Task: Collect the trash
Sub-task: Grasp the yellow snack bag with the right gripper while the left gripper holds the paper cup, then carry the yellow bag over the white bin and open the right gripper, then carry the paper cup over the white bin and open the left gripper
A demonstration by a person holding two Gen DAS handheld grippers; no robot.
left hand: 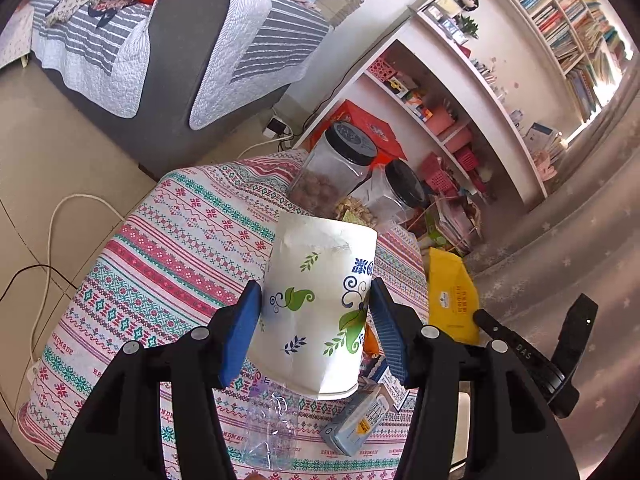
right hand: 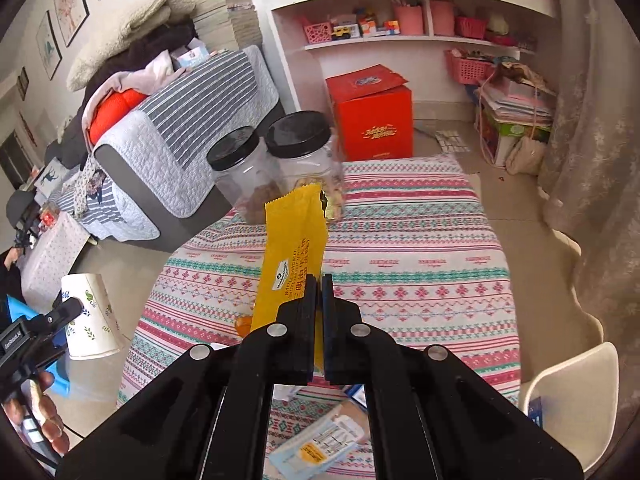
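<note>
Matt paper cup [left hand: 316, 304] — glossy yellow foil wrapper [right hand: 290, 256] — woven cloth tablecloth [right hand: 420, 264].

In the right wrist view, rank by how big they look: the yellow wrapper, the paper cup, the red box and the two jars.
1. Red box
2. Yellow wrapper, though nearness to the camera inflates it
3. Paper cup
The two jars look alike, so I won't rank them against each other; they look about cup-sized.

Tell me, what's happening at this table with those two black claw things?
A person is clearing trash with two hand-held grippers. The left gripper holds a paper cup between its jaws, above the patterned tablecloth. The right gripper is shut on a yellow wrapper, lifted off the table. A crushed bottle and a small carton still lie there, near two jars.
</note>
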